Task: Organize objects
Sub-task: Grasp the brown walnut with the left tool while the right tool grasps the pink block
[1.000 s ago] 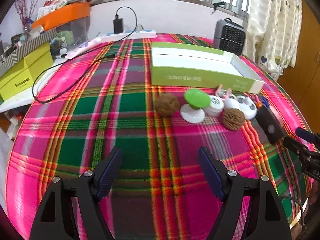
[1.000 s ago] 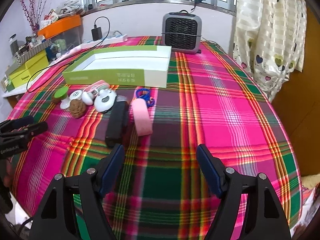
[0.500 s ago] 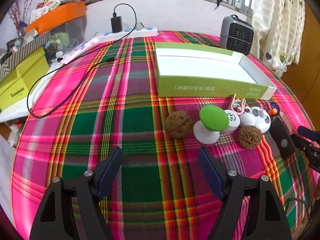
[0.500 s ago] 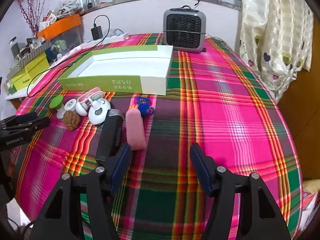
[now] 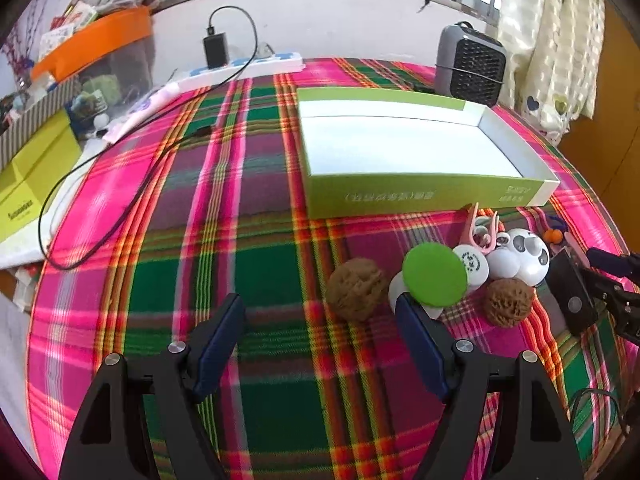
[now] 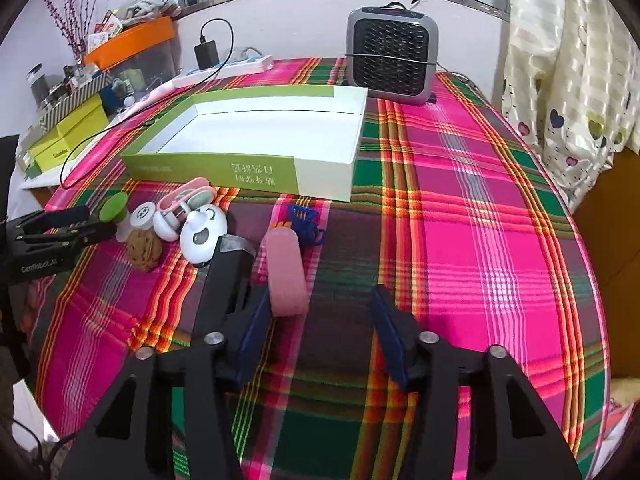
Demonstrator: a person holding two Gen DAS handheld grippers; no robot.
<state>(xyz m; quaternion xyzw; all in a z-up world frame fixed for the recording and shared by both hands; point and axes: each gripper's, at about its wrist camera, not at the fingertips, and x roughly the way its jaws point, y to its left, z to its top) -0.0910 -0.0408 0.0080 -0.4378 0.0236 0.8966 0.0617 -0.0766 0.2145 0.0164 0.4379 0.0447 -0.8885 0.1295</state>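
My left gripper is open just short of a brown walnut, which lies ahead of the gap. Right of it stand a green-capped white piece, a second walnut, a white panda-faced gadget and a pink clip. My right gripper has its jaws closing. The near end of a pink bar sits just inside its left finger, with no pad pressing on it. A black device lies outside that finger. The green-and-white open box stands behind.
A blue hair tie lies beyond the pink bar. A grey heater stands at the back, with a power strip and black cable to the left. Yellow boxes crowd the left edge. The plaid cloth to the right is bare.
Both grippers have moved forward toward the row of objects. The right jaws have narrowed, and the pink bar now reaches in beside the left finger.
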